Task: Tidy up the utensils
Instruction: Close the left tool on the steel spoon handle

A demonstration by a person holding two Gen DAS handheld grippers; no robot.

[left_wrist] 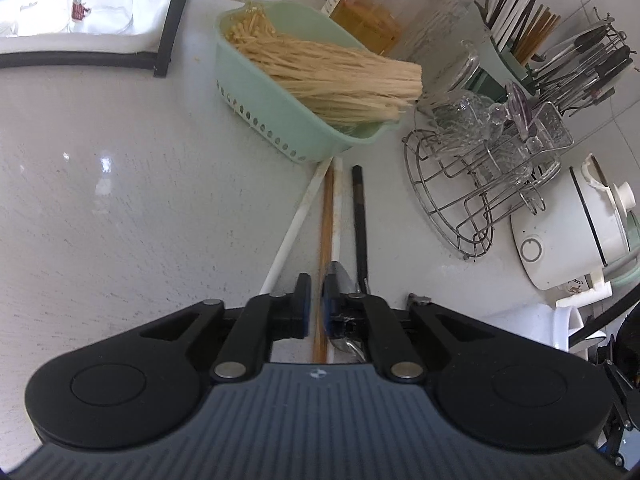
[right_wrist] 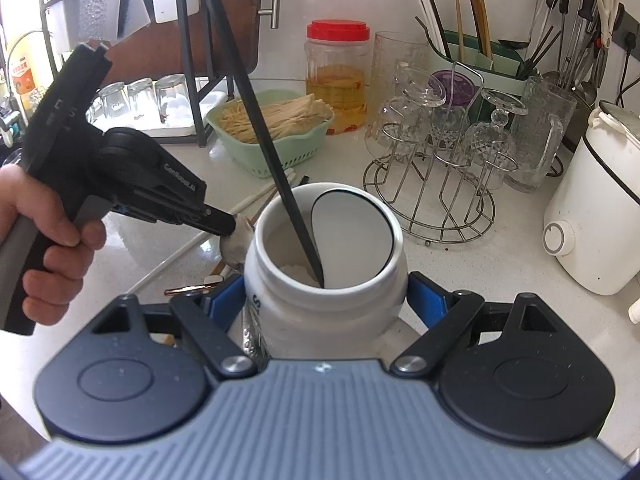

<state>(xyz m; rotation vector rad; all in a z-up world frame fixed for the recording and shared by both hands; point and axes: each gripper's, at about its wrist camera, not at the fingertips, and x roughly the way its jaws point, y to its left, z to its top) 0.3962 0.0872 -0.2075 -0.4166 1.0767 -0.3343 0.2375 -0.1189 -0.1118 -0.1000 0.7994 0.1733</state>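
My right gripper (right_wrist: 326, 304) is shut on a white ceramic jar (right_wrist: 324, 280) that stands on the counter; a black chopstick (right_wrist: 260, 128) leans inside it. My left gripper (left_wrist: 316, 300) hangs low over loose utensils on the counter: a white chopstick (left_wrist: 294, 224), a wooden pair (left_wrist: 326, 232), a black chopstick (left_wrist: 360, 220) and a metal spoon (left_wrist: 340, 276). Its jaws stand a narrow gap apart around the wooden chopsticks, with the spoon under the right finger. In the right wrist view the left gripper (right_wrist: 230, 226) touches the spoon bowl (right_wrist: 236, 246) beside the jar.
A green basket of dried noodles (left_wrist: 312, 80) lies just beyond the utensils. A wire glass rack (left_wrist: 480, 184), a red-lidded jar (right_wrist: 338, 76), a green utensil holder (right_wrist: 476, 60) and a white cooker (right_wrist: 592, 208) stand to the right.
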